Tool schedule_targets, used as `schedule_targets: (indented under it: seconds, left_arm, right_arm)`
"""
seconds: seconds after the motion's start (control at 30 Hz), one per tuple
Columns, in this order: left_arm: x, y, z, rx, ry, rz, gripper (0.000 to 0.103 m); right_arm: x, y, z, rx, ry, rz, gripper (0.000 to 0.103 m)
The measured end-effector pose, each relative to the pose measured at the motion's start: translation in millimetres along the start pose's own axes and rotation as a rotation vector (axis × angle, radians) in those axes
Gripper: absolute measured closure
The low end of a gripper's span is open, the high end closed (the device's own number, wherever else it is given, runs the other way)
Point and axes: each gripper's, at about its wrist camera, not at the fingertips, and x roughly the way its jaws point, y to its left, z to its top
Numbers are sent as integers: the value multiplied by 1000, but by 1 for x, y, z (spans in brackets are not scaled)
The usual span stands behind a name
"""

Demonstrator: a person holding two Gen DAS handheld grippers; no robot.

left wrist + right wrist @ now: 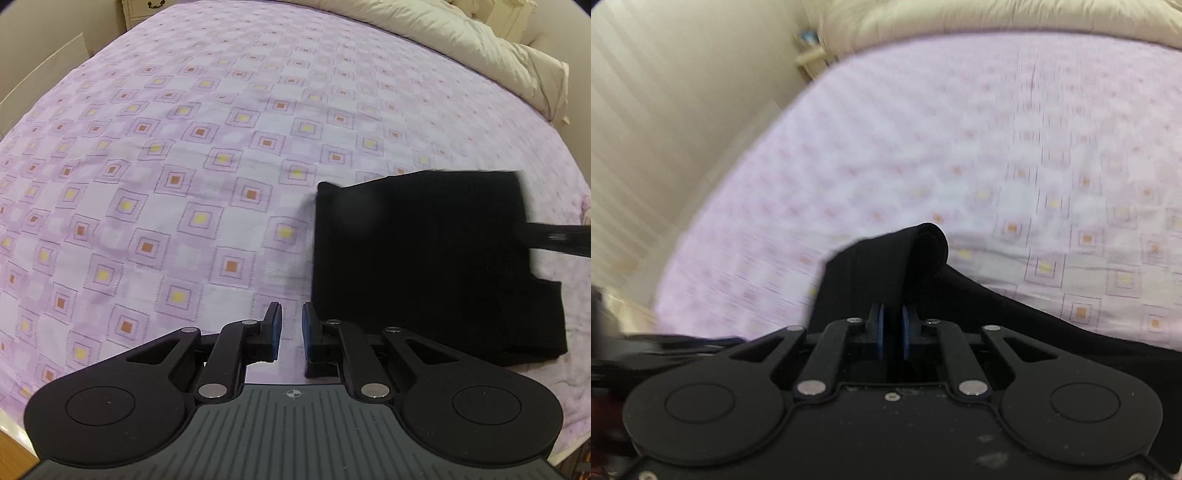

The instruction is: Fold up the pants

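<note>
Black matt knit-cloth pants (424, 258), faintly ribbed, soft fold (923, 251). Lilac woven cotton-like bedspread (184, 184), textured weave, stitched squares, matt. Cream puffy duvet (461, 40), slight sheen, crinkled. Left gripper (291, 332): matt black plastic links, bright metal pins, blue rubbery pads (275, 332). Right gripper (894, 328): same plastic, dusty.

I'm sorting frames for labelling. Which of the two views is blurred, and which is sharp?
Left wrist view: mostly sharp, bedspread pattern crisp, fisheye bending the bed edges, only the black pants' right edge smeared. Right wrist view: motion-blurred across the bedspread and wall, while the right gripper, shut on the pants, stays sharp.
</note>
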Motion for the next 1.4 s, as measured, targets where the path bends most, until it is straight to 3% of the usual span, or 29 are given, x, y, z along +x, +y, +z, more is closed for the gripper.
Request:
schedule_targets:
  seconds: [0.1, 0.27, 0.47, 0.57, 0.6, 0.63, 0.7, 0.97, 1.13, 1.17, 1.2, 1.23, 1.27, 1.33, 1.4]
  left_arm:
    - [2, -15, 2, 13, -2, -14, 92]
    - [8, -56, 3, 80, -2, -52, 92]
    - [13, -110, 4, 160, -10, -103, 92]
    - [18, -132, 4, 198, -7, -118, 92]
    - [20, -138, 3, 206, -5, -124, 92]
    - [21, -142, 3, 213, -3, -127, 92]
    - [26, -152, 1, 228, 9, -126, 92]
    - [44, -164, 1, 218, 57, -101, 92]
    - [41, -159, 1, 209, 63, -65, 92]
    - [40, -158, 0, 206, 66, -58, 92]
    - [39, -157, -1, 204, 68, -51, 92]
    - [39, -155, -1, 201, 69, -45, 92]
    - [39, -154, -2, 200, 72, -38, 92]
    - [39, -152, -2, 193, 76, -30, 92]
    - [39, -150, -1, 188, 79, -26, 92]
  right_arm:
    - [-50, -7, -6, 13, -52, -7, 93]
    - [-106, -62, -28, 67, -73, -173, 96]
    - [-99, -144, -60, 161, -9, -361, 96]
    - [-94, -168, -69, 206, 3, -331, 90]
    - [-95, -171, -71, 203, -9, -323, 81]
    - [-95, -172, -73, 201, -13, -322, 51]
    - [-91, -175, -76, 211, -16, -293, 28]
    - [-63, -194, -86, 217, 10, -196, 28]
    - [-43, -216, -93, 285, 18, -137, 26]
    - [-41, -221, -94, 299, 19, -122, 26]
    - [-39, -224, -95, 308, 18, -107, 33]
    - [-39, -225, -95, 310, 20, -94, 66]
    - [-39, -225, -94, 311, 30, -87, 80]
    - [-41, -221, -91, 316, 41, -72, 89]
    - [-49, -210, -86, 289, 28, -43, 90]
